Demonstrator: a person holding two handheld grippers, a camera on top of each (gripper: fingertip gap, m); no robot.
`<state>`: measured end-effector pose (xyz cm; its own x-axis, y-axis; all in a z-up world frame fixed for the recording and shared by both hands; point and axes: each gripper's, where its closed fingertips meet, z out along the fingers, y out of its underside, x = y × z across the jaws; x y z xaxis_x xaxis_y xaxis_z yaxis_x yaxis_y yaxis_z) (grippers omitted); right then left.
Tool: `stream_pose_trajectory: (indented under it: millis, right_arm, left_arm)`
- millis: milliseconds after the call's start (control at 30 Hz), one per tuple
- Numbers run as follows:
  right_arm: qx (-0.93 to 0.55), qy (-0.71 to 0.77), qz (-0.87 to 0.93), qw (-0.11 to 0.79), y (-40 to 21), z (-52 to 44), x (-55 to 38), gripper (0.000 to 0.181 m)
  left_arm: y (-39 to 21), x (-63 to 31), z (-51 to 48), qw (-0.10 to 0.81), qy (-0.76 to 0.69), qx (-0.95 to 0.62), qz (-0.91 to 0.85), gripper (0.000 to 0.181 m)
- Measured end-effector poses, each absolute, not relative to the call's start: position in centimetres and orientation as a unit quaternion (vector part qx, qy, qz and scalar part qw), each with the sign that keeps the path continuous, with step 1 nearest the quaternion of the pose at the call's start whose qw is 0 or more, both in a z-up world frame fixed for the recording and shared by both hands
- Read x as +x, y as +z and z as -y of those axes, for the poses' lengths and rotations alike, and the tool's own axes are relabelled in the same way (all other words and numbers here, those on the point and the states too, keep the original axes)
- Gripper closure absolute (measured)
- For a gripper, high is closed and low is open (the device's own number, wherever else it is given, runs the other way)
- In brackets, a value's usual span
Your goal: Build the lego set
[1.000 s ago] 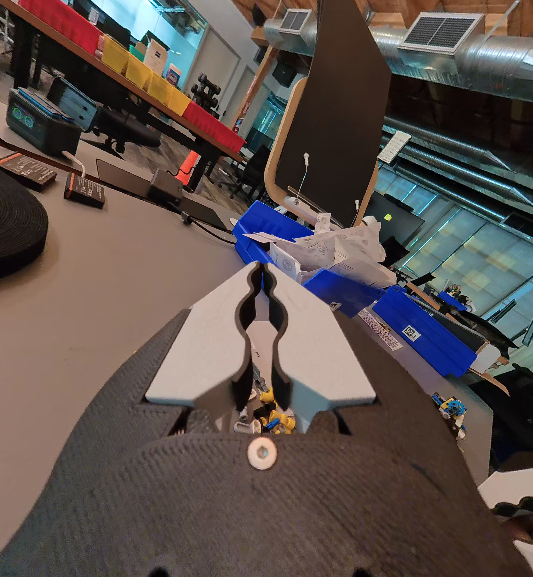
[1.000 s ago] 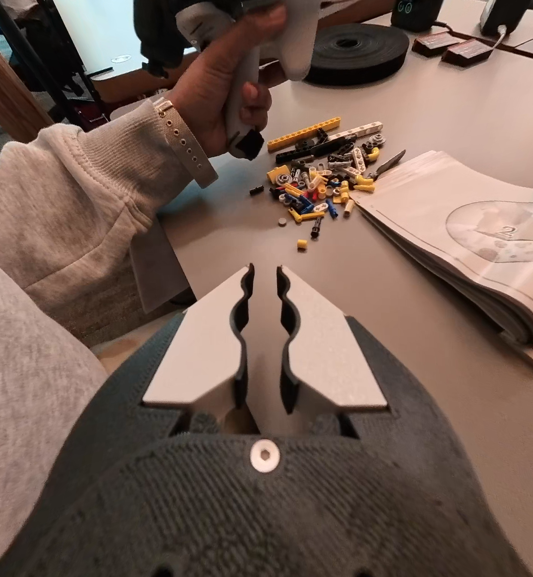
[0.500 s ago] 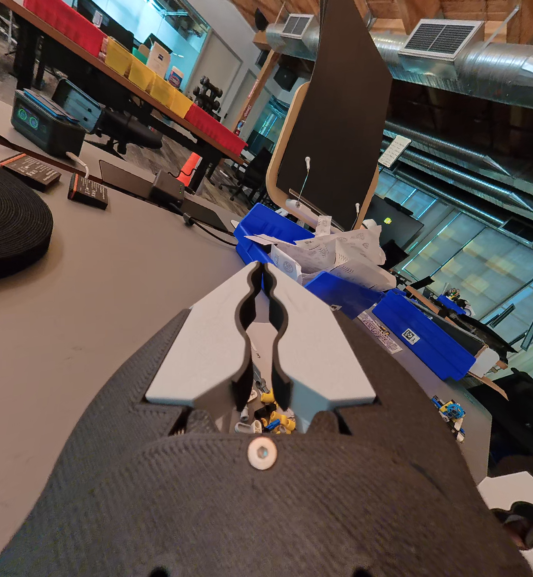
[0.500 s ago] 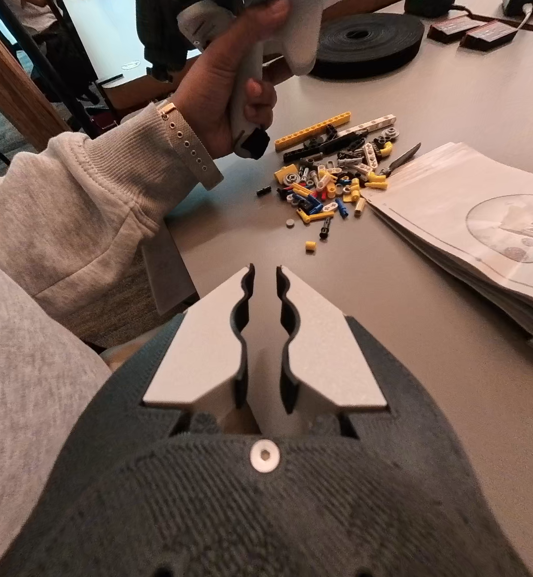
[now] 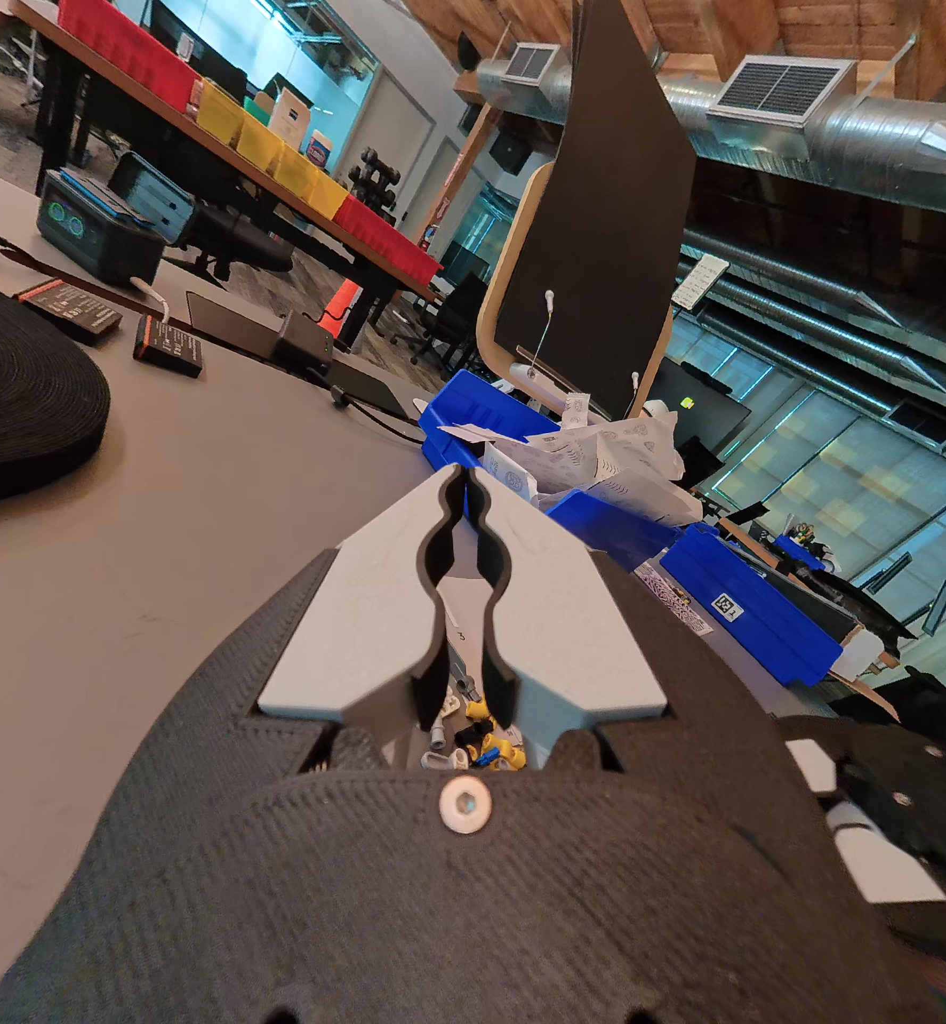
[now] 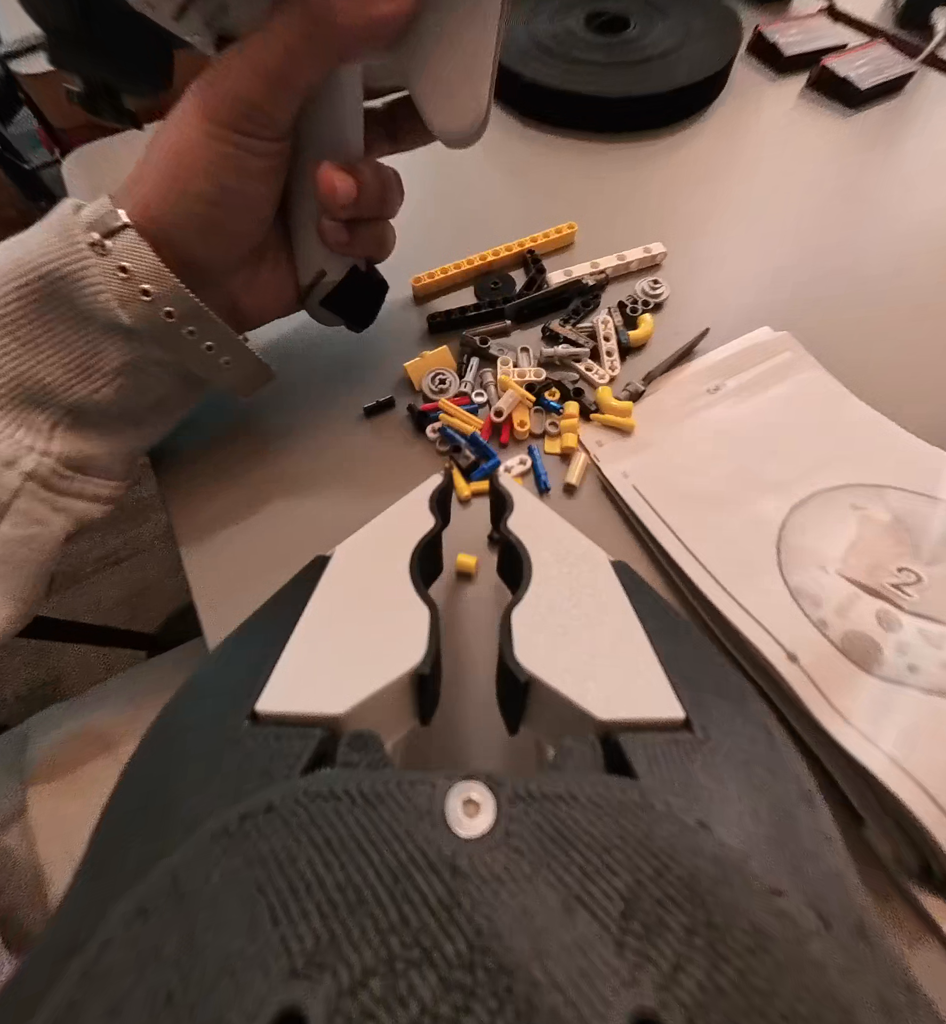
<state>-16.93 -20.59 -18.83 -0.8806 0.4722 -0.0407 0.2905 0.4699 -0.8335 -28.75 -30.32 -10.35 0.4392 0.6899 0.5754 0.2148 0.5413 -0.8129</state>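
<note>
right gripper [image 6: 469, 487] slightly open and empty, aimed at lego pile [image 6: 532, 382] lying just ahead past a stray yellow stud [image 6: 466, 562]; left gripper [image 5: 465, 476] nearly closed, empty, raised above it.

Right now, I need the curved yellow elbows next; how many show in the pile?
2 yellow elbows: one at the far right edge of the pile, the other nearer, beside the booklet. More may be buried.

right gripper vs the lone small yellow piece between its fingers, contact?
Apart. In the right wrist view the small yellow piece lies on the table with bare surface on both sides, between the spread fingers of the right gripper.
</note>
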Motion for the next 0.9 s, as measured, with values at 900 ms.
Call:
stream_pose_trajectory:
  millis: [900]
  right_arm:
    - [-0.25, 0.388, 0.884, 0.079, -22.1, 22.9, -20.5, 0.18]
  left_arm:
    - [-9.4, -28.8, 31.9, 0.742, 0.154, -0.414, 0.504, 0.181]
